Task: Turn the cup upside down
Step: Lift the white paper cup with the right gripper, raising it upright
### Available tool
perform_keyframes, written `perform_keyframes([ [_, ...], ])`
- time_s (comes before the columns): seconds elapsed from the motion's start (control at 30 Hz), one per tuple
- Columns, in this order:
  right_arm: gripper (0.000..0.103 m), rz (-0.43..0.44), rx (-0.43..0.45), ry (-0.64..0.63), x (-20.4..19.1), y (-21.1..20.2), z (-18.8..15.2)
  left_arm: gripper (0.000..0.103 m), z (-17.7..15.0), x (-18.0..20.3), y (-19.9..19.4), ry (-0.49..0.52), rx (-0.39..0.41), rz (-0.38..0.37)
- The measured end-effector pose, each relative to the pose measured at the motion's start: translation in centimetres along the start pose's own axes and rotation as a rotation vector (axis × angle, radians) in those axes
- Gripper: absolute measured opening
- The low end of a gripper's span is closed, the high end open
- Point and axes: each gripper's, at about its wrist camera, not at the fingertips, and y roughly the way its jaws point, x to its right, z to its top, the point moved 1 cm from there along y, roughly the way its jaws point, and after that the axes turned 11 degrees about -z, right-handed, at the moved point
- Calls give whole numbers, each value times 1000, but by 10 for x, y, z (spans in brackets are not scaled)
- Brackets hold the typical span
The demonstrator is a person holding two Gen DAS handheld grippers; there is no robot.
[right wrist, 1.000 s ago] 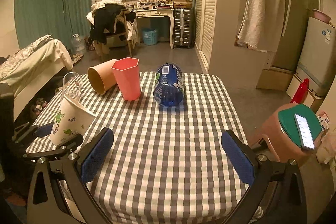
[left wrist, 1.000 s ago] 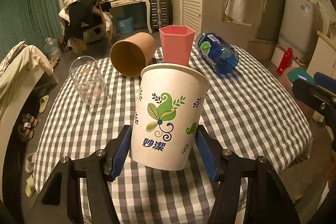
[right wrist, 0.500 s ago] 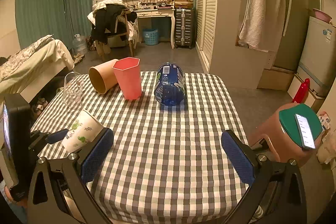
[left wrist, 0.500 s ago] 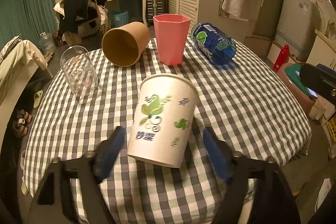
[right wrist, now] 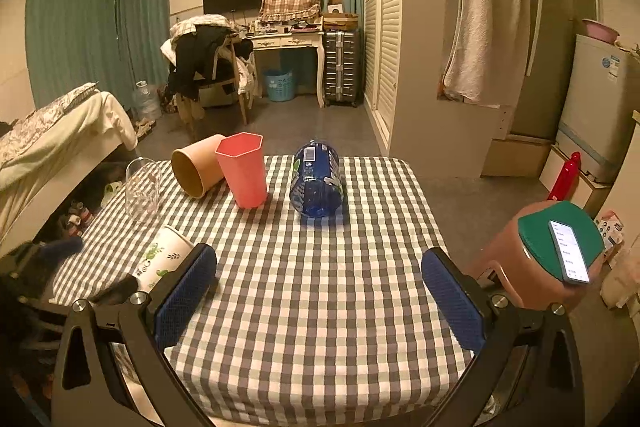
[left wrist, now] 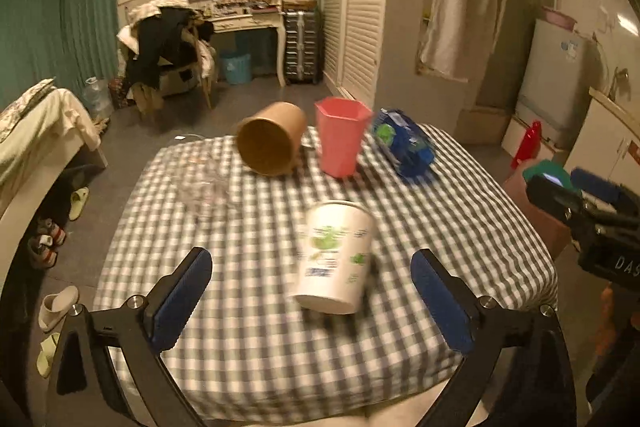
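We see both tools (left wrist: 312, 301) (right wrist: 320, 291) spread wide, empty, over the checked tabletop (right wrist: 360, 247); bed (right wrist: 60, 131) left of it

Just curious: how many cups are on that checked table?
4: white printed paper cup nearest; clear glass at left edge; brown paper cup on its side; pink cup upright beside it.

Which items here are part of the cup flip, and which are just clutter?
In play:
- white printed paper cup, tilted, not gripped
- left claw, open

Clutter:
- brown paper cup, on its side
- pink cup, upright
- clear glass
- blue bottle, lying down
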Motion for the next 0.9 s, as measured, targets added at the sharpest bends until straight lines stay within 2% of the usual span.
perform_keyframes([
  [0.17,103,15,-31,-24,-27,-3,-7,103,-8,-46,-14,-46,22,74],
  [0.37,103,56,-98,-46,-87,4,-31,103,-28,-96,-14,-74,8,162],
  [0.5,103,46,-147,-39,-126,22,-45,103,-43,-123,-12,-108,-18,163],
  [0.7,103,38,-189,62,-159,46,-50,103,-59,-152,-10,-136,-49,169],
  [0.83,102,7,-216,76,-179,60,-58,103,-62,-162,-6,-147,-58,161],
  [0.9,90,-12,-226,75,-183,66,-62,103,-62,-168,-3,-153,-58,156],
])
